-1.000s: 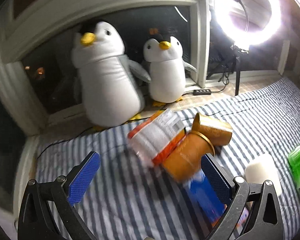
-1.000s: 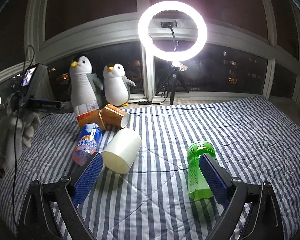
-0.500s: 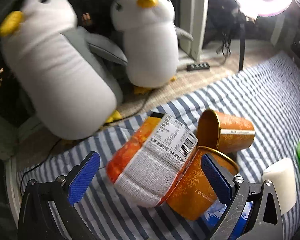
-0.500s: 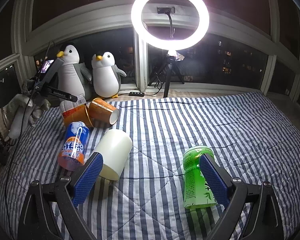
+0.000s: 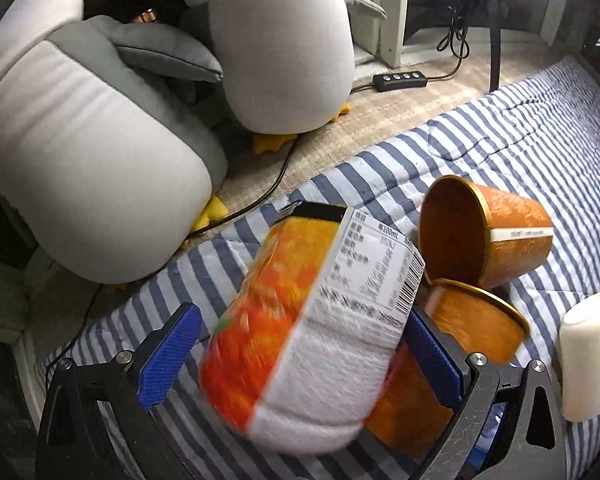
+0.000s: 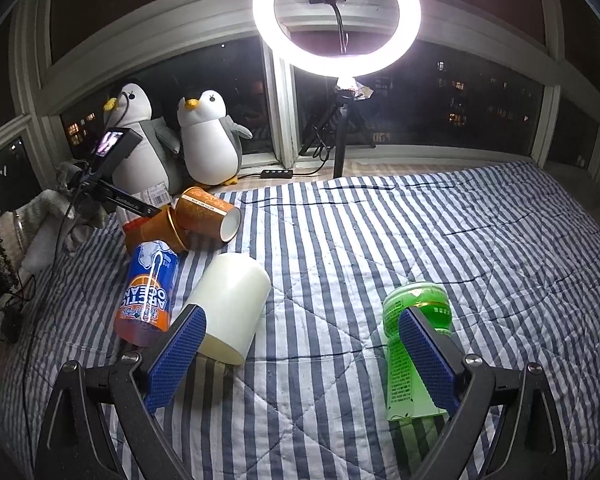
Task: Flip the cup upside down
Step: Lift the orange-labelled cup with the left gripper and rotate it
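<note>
The orange-and-white cup (image 5: 300, 320) with a printed label and barcode lies tilted on its side on the striped bedspread (image 5: 520, 140), and it sits between the spread blue fingers (image 5: 168, 360) of the left gripper (image 5: 300, 354); its outline is blurred, and whether the pads actually touch it I cannot tell. Touching that cup's far side is an orange cup with a gold rim (image 5: 472, 320), open mouth up and toward the camera, and leaning just beyond that one lies a second gold-rimmed orange cup (image 5: 500, 240) on its side, mouth turned toward the labelled cup. Further from the labelled cup, past the gold-rimmed pair, a white cylinder cup (image 5: 588, 352) rests on its side. Behind the labelled cup, off the bed's edge on the window ledge, stand two plush penguins (image 5: 100, 160), with a cable and inline switch (image 5: 400, 79) beside the smaller one. From the right wrist view the same cluster sits well away from the right gripper (image 6: 304, 356), whose fingers are spread and holding nothing; a blue-and-orange can (image 6: 150, 288) lies next to the labelled cup (image 6: 140, 216), the white cup (image 6: 232, 304) just beside it, and a green bottle (image 6: 412, 344) lies well apart from the cluster, under a lit ring light (image 6: 336, 12).
</note>
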{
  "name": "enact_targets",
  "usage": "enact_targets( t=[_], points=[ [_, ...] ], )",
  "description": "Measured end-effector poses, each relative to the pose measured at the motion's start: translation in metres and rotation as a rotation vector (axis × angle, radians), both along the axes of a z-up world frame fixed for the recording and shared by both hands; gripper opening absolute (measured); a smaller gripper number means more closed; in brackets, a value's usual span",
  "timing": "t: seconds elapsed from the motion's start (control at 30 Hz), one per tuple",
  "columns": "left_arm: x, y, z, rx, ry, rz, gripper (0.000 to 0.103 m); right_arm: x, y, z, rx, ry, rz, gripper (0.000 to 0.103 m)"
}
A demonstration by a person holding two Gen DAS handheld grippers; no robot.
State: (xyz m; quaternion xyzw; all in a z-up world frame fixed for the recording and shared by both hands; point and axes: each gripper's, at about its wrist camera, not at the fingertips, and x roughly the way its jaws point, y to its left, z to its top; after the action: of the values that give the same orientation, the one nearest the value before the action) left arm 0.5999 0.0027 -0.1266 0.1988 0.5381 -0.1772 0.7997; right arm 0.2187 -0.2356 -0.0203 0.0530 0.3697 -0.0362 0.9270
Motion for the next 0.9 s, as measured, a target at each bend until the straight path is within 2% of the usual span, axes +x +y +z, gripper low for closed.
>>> enact_targets(
  t=[0.07, 0.1, 0.13, 0.27, 0.53, 0.7, 0.9],
  points=[
    [0.001, -0.001, -0.005, -0.006, 0.015, -0.003, 0.101, 0.001, 0.001, -0.002, 0.004, 0.007, 0.002, 0.095],
    [0.001, -0.001, -0.008, -0.012, 0.027, -0.001, 0.095, 0.001, 0.002, -0.003, 0.004, 0.011, 0.003, 0.095],
    [0.000, 0.001, -0.010, -0.013, 0.032, 0.001, 0.094, 0.002, 0.002, -0.004, 0.005, 0.015, 0.004, 0.095],
    [-0.003, 0.012, -0.007, -0.053, 0.019, 0.029, 0.094, 0.003, 0.000, -0.007, 0.006, 0.027, -0.002, 0.095],
    [-0.018, 0.059, 0.016, -0.082, -0.036, 0.137, 0.093, 0.008, -0.001, -0.011, 0.024, 0.027, -0.001, 0.095],
    [-0.051, 0.088, 0.039, -0.106, -0.079, 0.186, 0.093, 0.007, 0.006, -0.015, 0.041, 0.020, 0.013, 0.095],
    [-0.119, 0.106, 0.063, -0.151, -0.107, 0.249, 0.093, -0.004, 0.013, -0.011, 0.047, -0.022, 0.044, 0.095]
  ],
)
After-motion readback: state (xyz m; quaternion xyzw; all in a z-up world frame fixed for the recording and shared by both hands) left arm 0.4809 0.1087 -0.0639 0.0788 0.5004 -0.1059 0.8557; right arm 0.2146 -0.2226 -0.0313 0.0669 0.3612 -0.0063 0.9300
